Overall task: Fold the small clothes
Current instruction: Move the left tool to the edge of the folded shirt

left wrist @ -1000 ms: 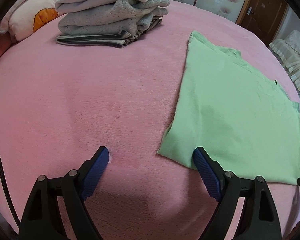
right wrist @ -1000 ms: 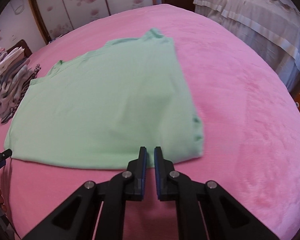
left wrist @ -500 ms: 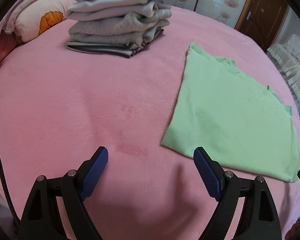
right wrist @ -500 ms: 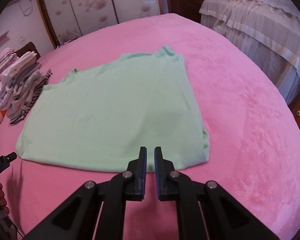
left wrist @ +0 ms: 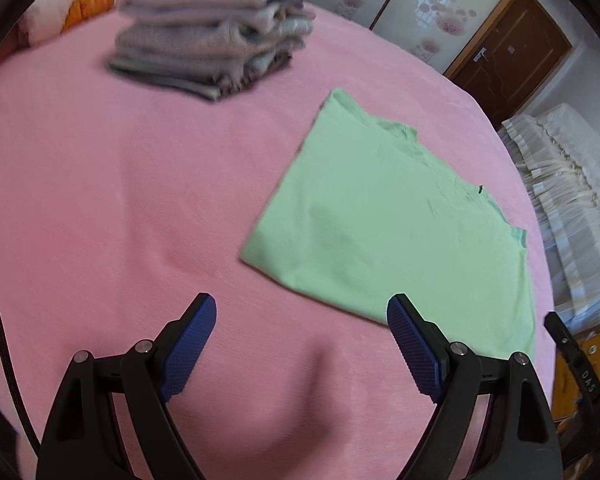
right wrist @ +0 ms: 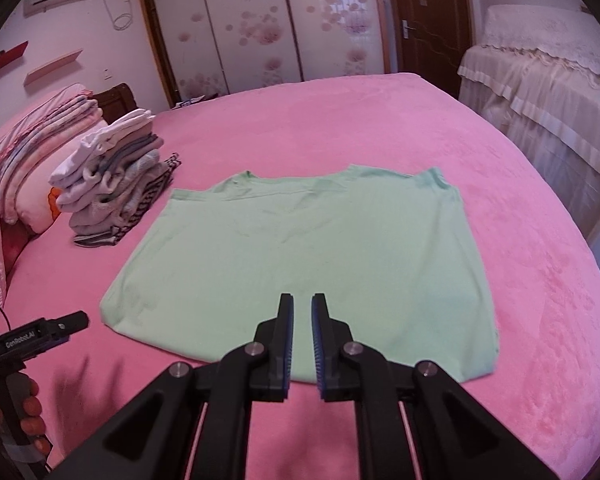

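On the bed covered with a fuzzy pink blanket, a light green short-sleeved cotton shirt lies spread flat, neckline at the far edge, hem toward me, sleeves apparently tucked under at the sides. My right tool hovers above the near hem, roughly mid-width; its blue-padded fingers stand nearly together with only a narrow slit between them and nothing in it. My left tool is spread wide apart, over bare blanket just off the shirt's near left corner; the right-hand pad overlaps the hem edge in the left wrist view, though I cannot tell whether it touches. Shirt appears slightly blurred in that view. A stack of folded grey and white small clothes sits on the blanket well apart from the shirt, on its left, near the pink striped pillows. A second bed with a cream lace cover stands to the right.
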{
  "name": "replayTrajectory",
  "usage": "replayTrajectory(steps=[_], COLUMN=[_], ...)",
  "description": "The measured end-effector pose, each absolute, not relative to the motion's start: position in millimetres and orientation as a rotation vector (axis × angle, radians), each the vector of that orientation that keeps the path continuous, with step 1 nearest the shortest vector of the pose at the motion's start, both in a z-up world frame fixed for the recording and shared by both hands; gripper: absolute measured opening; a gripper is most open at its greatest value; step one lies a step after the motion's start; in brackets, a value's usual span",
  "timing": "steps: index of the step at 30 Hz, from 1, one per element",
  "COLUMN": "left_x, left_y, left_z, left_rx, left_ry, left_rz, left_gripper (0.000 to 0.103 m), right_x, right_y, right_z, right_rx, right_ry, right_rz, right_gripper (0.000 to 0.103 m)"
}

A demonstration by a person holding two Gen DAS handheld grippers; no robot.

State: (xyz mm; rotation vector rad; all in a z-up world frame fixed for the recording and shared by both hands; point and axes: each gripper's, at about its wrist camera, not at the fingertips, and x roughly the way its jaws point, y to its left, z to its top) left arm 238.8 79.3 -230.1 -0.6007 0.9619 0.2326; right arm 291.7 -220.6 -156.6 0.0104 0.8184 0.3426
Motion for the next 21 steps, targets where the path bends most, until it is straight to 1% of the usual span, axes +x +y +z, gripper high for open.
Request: replayTrajectory(steps=[3, 7, 10, 13, 21], left_x=[240.4, 244.9, 246.3, 252.4, 270.4], left_y=[80.2, 86.4, 91.8, 93.9, 93.2], left_z=[-250.3, -277.5, -285.8, -291.5, -295.8], left_rx=[-0.711, -0.847, -0.908, -0.916, -0.882], left_ry=[0.969, 0.921, 0.840, 0.781, 0.671], left_rz=[0.194, 0.179, 0.167, 0.159, 0.158], left_gripper=[0.087, 0.087, 0.092, 0.095, 0.095], right_x=[297.3, 306.1, 309.9, 311.2, 315.2], right_y=[-210.2, -197.6, -192.1, -188.6, -183.9], right_z=[-167.1, -181.8, -189.5, -194.7, -206.6], right_rx=[0.011, 0.027, 0.033, 0.034, 0.030], right_ry=[0.834, 0.860, 0.870, 0.872, 0.873], right_rz=[0.361, 0.378, 0.385, 0.388, 0.386], right_gripper=[0.009, 0.009, 0.009, 0.009, 0.009])
